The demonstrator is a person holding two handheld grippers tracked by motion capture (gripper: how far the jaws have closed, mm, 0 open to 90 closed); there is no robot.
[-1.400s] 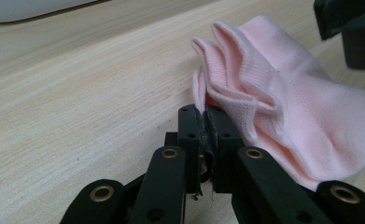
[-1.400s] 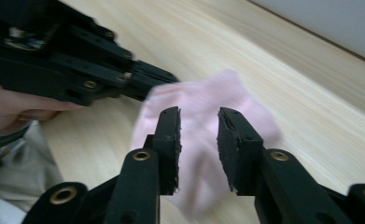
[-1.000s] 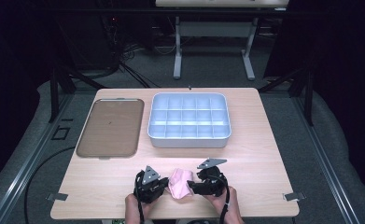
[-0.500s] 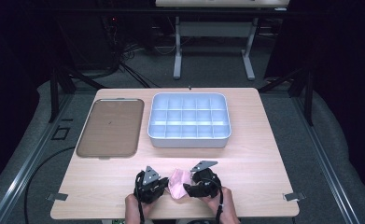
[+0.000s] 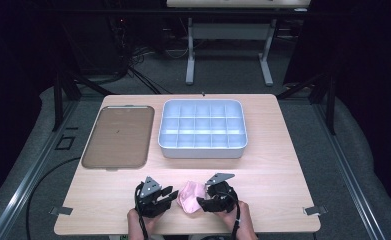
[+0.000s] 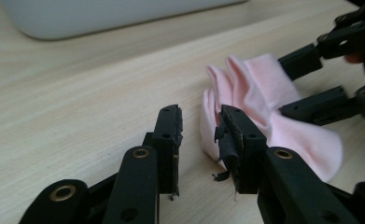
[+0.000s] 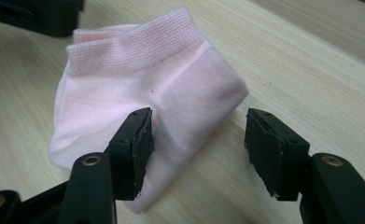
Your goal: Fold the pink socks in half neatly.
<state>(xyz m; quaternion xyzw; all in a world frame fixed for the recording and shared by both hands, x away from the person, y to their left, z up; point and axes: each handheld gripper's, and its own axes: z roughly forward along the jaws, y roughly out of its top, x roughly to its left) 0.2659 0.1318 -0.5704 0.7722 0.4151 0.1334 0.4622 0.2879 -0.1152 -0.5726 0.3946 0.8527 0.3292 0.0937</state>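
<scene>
A small pink sock (image 5: 189, 195) lies folded on the wooden table (image 5: 263, 165) near its front edge, between my two grippers. My left gripper (image 5: 172, 194) sits just left of it. In the left gripper view its jaws (image 6: 199, 114) have just been opening and stand apart over bare table, with the sock (image 6: 264, 93) against the outer side of the right-hand jaw. My right gripper (image 5: 202, 201) reaches in from the sock's right. In the right gripper view it (image 7: 200, 116) stands open, one jaw over the sock (image 7: 138, 88) and a corner of the fabric lying between the pads.
A white tray (image 5: 202, 150) divided into several compartments stands at the back centre of the table. To its left a flat brown tray (image 5: 117, 136) lies. Dark floor, cables and a table frame are beyond the far edge.
The left gripper's jaws have parted beside the sock. The right gripper shifted slightly left toward the sock, which stays on the table.
</scene>
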